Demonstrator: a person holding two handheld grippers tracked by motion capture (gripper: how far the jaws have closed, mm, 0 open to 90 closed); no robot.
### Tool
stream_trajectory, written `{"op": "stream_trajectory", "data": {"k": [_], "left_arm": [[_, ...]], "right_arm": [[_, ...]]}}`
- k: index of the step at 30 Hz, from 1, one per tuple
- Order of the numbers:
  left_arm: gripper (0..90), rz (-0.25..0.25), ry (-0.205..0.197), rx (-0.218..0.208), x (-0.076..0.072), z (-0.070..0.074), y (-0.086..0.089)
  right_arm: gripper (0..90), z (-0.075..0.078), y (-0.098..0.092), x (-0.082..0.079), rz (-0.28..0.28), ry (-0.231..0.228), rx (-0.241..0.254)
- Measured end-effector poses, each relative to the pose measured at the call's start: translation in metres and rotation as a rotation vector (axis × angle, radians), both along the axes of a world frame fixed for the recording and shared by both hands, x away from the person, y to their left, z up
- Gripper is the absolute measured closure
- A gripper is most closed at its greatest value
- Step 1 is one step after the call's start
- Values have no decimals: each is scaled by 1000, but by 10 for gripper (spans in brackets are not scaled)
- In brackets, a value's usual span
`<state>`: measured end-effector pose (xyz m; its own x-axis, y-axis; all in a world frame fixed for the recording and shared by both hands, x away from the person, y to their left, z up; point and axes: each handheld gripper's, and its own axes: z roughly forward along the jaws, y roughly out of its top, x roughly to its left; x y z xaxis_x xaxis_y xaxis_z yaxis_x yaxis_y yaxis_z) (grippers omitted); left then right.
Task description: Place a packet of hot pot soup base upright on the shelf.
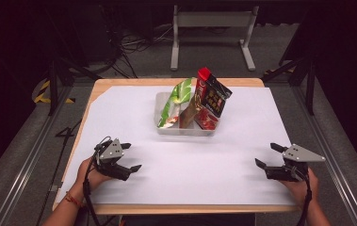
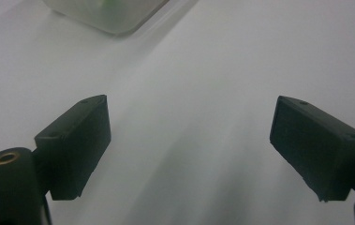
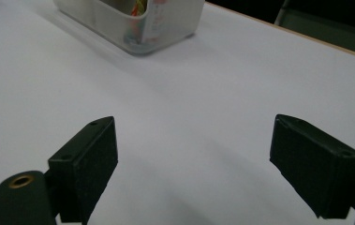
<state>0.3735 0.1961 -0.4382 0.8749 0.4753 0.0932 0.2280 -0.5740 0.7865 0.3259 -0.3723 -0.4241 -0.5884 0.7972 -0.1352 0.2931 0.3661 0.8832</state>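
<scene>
A clear plastic bin (image 1: 163,128) stands at the middle of the white table sheet and holds snack bags upright: a green one (image 1: 175,101) at its left, a red and black one (image 1: 211,96) at its right. My left gripper (image 1: 130,157) rests open near the front left, jaws wide apart over bare sheet (image 2: 189,136). My right gripper (image 1: 266,155) rests open near the front right, its jaws also wide with nothing between them (image 3: 194,154). A corner of the bin (image 2: 114,21) appears at the top of the left gripper view, and the bin (image 3: 133,28) again in the right gripper view.
The white sheet (image 1: 185,174) covers most of the wooden table (image 1: 119,83). Beyond the table's far edge stands a grey metal frame (image 1: 211,33) on the floor among cables. Metal rails run along both sides of the table.
</scene>
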Motion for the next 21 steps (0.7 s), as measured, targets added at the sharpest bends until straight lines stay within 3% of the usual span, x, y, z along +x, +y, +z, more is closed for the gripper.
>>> {"op": "stream_trajectory", "data": {"k": [8,14,21], "left_arm": [[134,18,-2,4,-1,0,0],[135,14,-33,-5,-4,3,2],[134,12,-37,3,-6,2,4]], "right_arm": [[158,-3,-10,-5,-18,-23,54],[160,-1,-10,-9,-21,-41,55],[162,3,-9,-10,-26,-59,61]]}}
